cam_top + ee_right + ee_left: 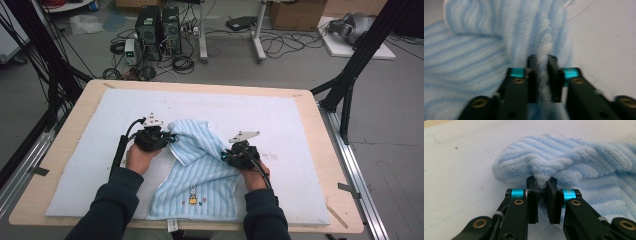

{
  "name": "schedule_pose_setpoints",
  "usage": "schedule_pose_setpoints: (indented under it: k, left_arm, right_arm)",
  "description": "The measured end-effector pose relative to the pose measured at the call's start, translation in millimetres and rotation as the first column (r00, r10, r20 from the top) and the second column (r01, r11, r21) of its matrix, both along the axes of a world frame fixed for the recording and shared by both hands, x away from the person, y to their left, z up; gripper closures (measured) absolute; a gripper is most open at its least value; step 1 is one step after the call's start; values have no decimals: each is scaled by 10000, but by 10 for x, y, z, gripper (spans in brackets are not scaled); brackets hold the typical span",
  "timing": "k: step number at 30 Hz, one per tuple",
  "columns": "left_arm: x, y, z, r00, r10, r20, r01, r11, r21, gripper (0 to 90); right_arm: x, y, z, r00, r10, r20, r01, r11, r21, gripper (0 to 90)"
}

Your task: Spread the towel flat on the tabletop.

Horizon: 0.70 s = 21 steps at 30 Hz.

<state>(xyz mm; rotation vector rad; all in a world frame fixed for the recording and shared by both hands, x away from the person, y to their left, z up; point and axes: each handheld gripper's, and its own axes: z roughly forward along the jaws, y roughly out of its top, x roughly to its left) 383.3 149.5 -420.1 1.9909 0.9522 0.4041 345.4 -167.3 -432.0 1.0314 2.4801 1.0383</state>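
Left claw (541, 185) and right claw (542, 62) each pinch a towel (200, 175) edge, nearly closed; towel's length runs toward the person.

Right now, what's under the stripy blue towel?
The towel lies on a pale blue mat atop the wooden table. Anything beneath its folds is covered from sight.

One striped blue towel (200, 170) on one white mat (280, 120), on one wooden table (330, 165). Two grippers: left gripper (171, 138) at nine o'clock of the towel, right gripper (224, 156) at three. Two computer towers (159, 27) at twelve o'clock. One cardboard box (297, 14) at one o'clock.
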Motion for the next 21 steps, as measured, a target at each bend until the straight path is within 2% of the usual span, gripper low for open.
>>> schedule_pose_setpoints:
  k: [1, 4, 9, 11, 12, 15, 16, 17, 19, 21]
  left_arm:
    - [0, 0, 0, 10000, 0, 0, 0, 10000, 0, 807]
    - [-21, -49, -8, 9997, -232, -36, 232, 9997, -17, 804]
    - [-54, -154, -43, 9978, -660, -39, 660, 9978, 38, 776]
    - [-64, -194, -63, 9986, -509, -112, 508, 9987, -90, 627]
    - [-64, -194, -62, 9997, -200, -162, 194, 9992, -346, 583]
    - [-60, -152, -33, 10000, 79, -4, -79, 9988, -485, 549]
    - [-60, -152, -33, 10000, 79, -4, -79, 9988, -485, 547]
    - [-52, -118, -19, 9998, 200, 0, -200, 9974, -688, 545]
    - [-48, -84, -6, 9995, 329, 21, -326, 9963, -793, 543]
    - [-43, -66, 1, 9994, 343, 8, -341, 9958, -847, 540]
  right_arm:
    - [-19, 4, -7, 9998, 154, -137, -156, 9998, -117, 842]
    - [-120, -58, 16, 9990, 395, -189, -398, 9990, -184, 849]
    - [-309, -230, 64, 9991, 403, -160, -410, 9983, -419, 850]
    - [-441, -379, 85, 9995, 255, -200, -267, 9974, -663, 849]
    - [-478, -425, 86, 9997, 161, -188, -178, 9954, -946, 849]
    - [-550, -556, 59, 9992, -213, -335, 155, 9864, -1635, 847]
    - [-550, -556, 59, 9992, -213, -335, 155, 9864, -1635, 847]
    - [-566, -623, 52, 9982, -415, -432, 335, 9846, -1715, 840]
    - [-564, -647, 86, 9982, -436, -406, 373, 9886, -1458, 786]
    - [-535, -663, 154, 9988, -452, -207, 439, 9974, -577, 679]
